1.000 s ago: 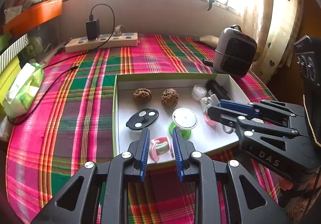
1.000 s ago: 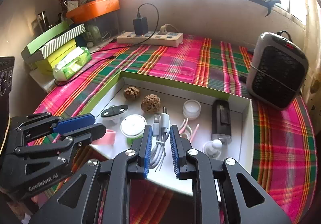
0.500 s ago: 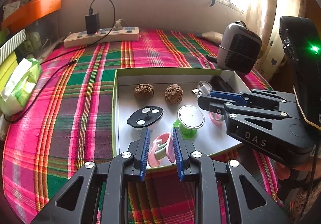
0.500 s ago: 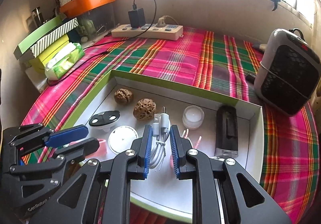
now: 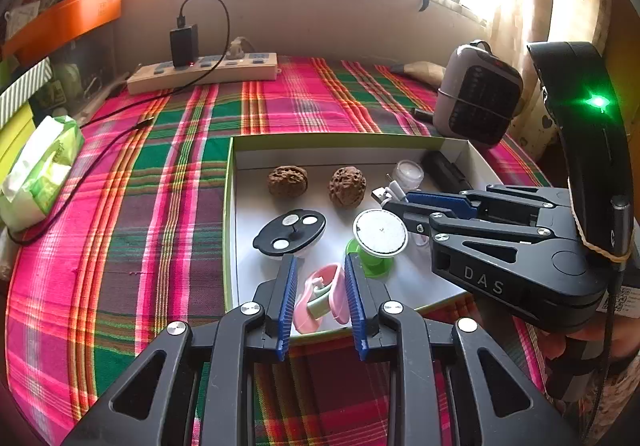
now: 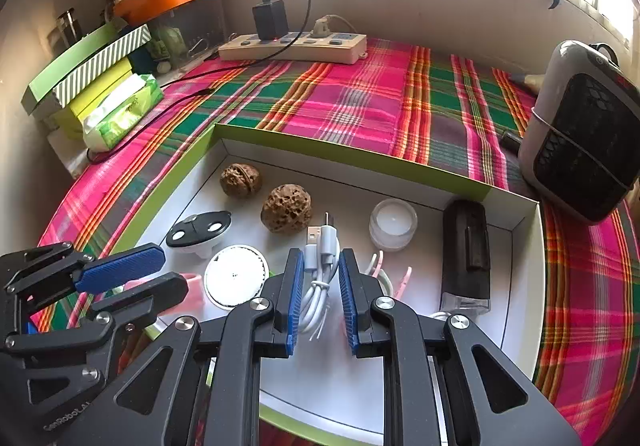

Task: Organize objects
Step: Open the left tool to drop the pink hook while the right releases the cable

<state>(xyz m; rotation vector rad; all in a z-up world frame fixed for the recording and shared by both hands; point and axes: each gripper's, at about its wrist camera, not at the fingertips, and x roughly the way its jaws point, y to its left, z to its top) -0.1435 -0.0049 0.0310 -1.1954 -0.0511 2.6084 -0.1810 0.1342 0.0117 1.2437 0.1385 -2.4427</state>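
Left wrist view: left gripper point(image 5: 319, 288) hangs over the near edge of a shallow white box point(image 5: 472, 160) with green outer walls, which sits on a plaid tablecloth point(image 5: 160, 206). Its blue pads are drawn together, with a pink clip point(image 5: 322, 298) with a pale green insert showing in the narrow gap; contact with the pads cannot be confirmed. Inside the box lie two brown, pitted walnuts point(image 5: 288, 181), a black oval lid with three white discs point(image 5: 290, 232), a green stand with a round white top point(image 5: 380, 232), a small clear jar point(image 5: 408, 174) and a black rectangular device point(image 5: 444, 172). The right gripper point(image 5: 400, 206) reaches in from the right side, over the far half of the box.

Right wrist view: right gripper point(image 6: 322, 286) points down into the box, fingers close together. A coiled white USB cable point(image 6: 320, 270), both plugs pointing away, lies in the gap; whether the pads press it cannot be told. Pink and white clips point(image 6: 390, 278) lie just right of the fingers, near the black device. A white power strip point(image 6: 294, 46) with a black charger plugged in sits at the far edge, a grey heater point(image 6: 580, 134) at the right.
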